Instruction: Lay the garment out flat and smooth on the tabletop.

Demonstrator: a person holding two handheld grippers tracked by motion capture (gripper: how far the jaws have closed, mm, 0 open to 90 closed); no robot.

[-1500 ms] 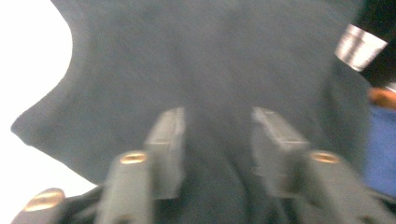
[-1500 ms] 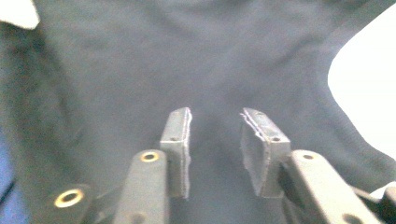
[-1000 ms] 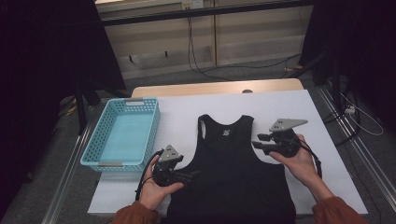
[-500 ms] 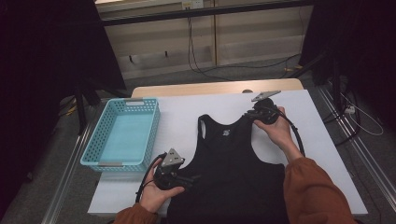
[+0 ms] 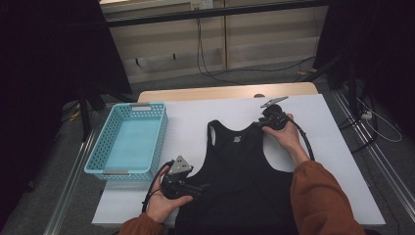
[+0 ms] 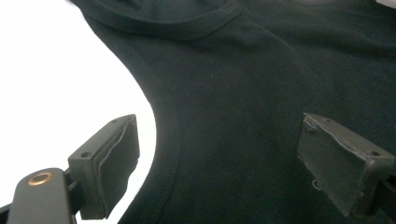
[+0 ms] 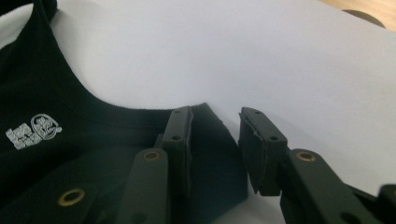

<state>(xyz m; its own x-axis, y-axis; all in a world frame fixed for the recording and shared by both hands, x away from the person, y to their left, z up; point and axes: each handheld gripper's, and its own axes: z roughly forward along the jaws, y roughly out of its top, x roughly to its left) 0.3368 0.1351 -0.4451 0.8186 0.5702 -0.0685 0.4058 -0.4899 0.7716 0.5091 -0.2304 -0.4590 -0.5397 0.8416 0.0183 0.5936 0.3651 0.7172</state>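
Observation:
A black tank top lies flat on the white table, neck away from me. My left gripper rests at the top's near left side, open wide. In the left gripper view its jaws straddle the curved armhole edge of the tank top without pressing it. My right gripper sits at the far right shoulder strap. Its jaws have just been opening. In the right gripper view the strap end lies between them against the left jaw, and the right pad stands off it.
A light blue plastic basket stands to the left of the top. White table shows beyond and to the right of the garment. A small white logo marks the inside of the neck.
My right hand has travelled from the top's right side up and away to the far right shoulder strap. The left hand and the tank top have stayed where they were.

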